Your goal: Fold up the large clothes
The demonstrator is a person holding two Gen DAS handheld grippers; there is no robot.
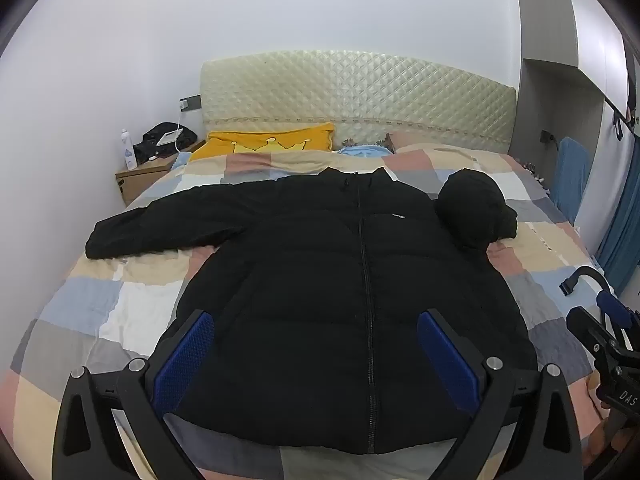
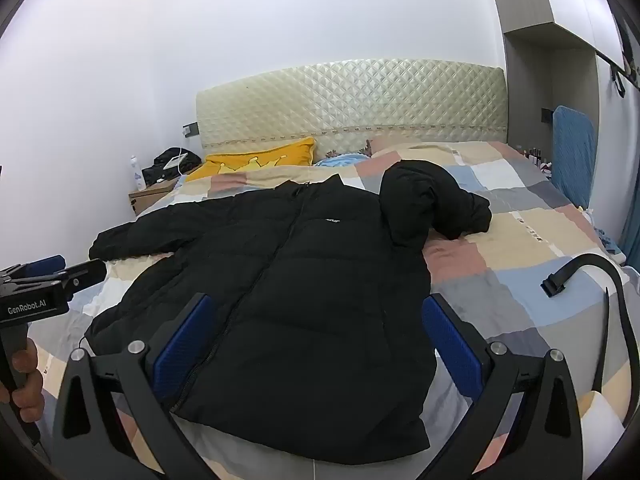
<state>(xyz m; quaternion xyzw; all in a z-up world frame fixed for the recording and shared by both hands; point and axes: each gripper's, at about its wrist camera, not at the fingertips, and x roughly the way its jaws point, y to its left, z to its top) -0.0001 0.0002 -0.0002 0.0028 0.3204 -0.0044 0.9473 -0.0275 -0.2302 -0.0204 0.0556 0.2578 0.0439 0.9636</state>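
A black puffer jacket [image 1: 340, 280] lies front up and zipped on the checked bed cover [image 1: 120, 300], collar toward the headboard. Its left sleeve [image 1: 160, 228] stretches out flat; its right sleeve [image 1: 476, 208] is bunched up in a heap. It also shows in the right wrist view [image 2: 288, 280], with the bunched sleeve [image 2: 432, 204]. My left gripper [image 1: 316, 344] is open and empty, above the jacket's hem. My right gripper [image 2: 316, 340] is open and empty, above the hem's right part. Each gripper shows at the edge of the other's view.
A yellow pillow [image 1: 264, 144] and a quilted headboard [image 1: 352, 92] are at the far end. A bedside table [image 1: 148, 176] with a bottle and a black bag stands at the left. A black strap [image 2: 584, 276] lies on the bed's right side. Blue fabric [image 2: 572, 156] hangs at the right.
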